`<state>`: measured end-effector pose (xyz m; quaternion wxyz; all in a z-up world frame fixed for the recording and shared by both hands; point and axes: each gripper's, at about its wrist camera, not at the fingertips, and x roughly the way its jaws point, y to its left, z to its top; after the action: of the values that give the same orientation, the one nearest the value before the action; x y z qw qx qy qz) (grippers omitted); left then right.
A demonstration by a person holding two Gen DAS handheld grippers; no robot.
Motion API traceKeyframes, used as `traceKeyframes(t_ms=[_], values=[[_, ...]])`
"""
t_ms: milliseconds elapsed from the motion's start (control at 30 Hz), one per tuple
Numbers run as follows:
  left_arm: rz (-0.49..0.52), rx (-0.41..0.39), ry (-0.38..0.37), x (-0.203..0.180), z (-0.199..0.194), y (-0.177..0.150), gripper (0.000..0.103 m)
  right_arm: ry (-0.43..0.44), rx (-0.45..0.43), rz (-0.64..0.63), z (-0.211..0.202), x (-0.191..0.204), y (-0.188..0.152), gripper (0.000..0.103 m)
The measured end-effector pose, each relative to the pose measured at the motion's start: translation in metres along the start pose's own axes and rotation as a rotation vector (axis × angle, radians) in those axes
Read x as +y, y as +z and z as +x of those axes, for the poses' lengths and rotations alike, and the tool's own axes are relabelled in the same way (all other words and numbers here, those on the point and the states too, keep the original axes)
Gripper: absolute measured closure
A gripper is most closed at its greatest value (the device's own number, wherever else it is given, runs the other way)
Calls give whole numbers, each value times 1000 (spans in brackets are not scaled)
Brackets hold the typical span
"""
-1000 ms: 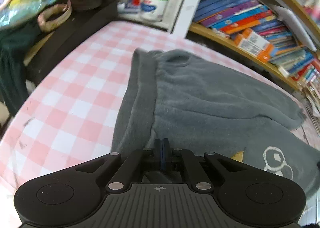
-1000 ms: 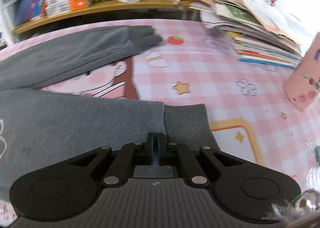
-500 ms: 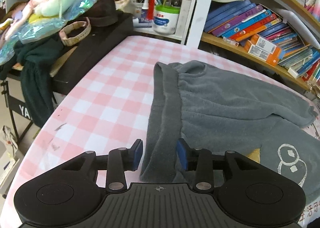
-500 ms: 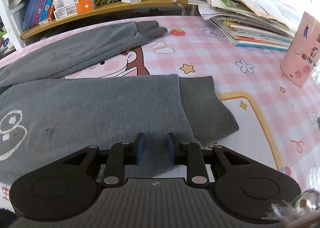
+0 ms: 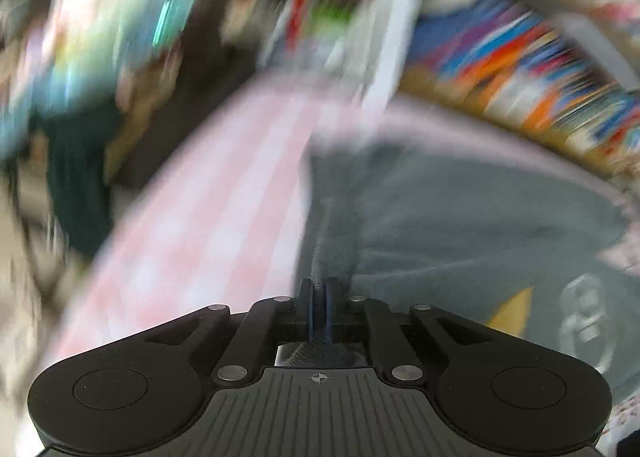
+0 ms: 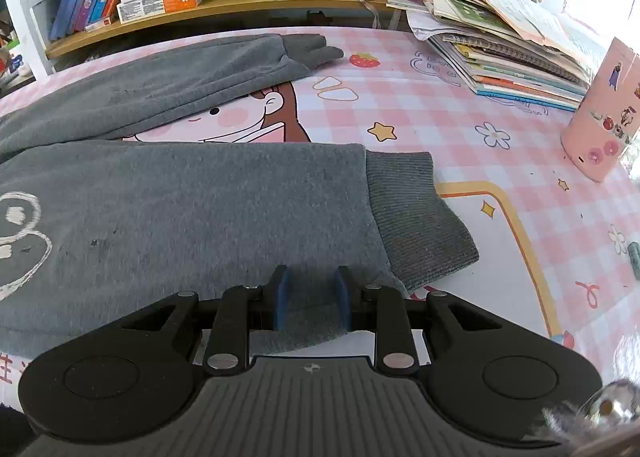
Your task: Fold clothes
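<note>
- The grey trousers (image 6: pixel 192 209) lie flat on the pink checked counter (image 6: pixel 460 117). In the right wrist view one leg fills the lower left and centre of the frame, and the other runs across the upper left.
- The left tool (image 5: pixel 319 307) has its pads pinched together on a ridge of the grey waistband, low in the centre of its frame. That view is heavily smeared, so little else can be read there.
- The right tool (image 6: pixel 311 303) stands with its pads apart, straddling the hem edge of the near leg just left of the ribbed cuff (image 6: pixel 416 221). It grips nothing.
- To do this well, the right tool should probably close on both fabric layers at the edge, not only the top one.
- Then both ends should be raised together and kept taut, so the leg folds over without sagging or twisting.
</note>
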<state>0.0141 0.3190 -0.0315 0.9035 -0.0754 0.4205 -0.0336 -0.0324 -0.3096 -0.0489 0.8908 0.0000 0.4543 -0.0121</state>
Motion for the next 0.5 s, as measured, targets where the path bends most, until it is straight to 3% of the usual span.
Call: traceKeyframes(t_ms=[67,100,267,367,467,500], values=[[-59,-16,-25,8,-2,-2,82,1,5,-6,1,0,1,79],[-73,-38,-37,8,-6,-1,75,2,7,-7,1,0,1,79],[13,-141,-52,-6,-21,9,71,-4,3,-5,1,1,1,79],[70,-112,-46,-20,-4,17,73,-6,0,-2,1,2,0,79],[81,-88,-130,-32,10,17,76,-5,3,-1,1,1,0,79],[82,-72,-157,-34,14,16,85,-5,4,0,1,1,0,79]])
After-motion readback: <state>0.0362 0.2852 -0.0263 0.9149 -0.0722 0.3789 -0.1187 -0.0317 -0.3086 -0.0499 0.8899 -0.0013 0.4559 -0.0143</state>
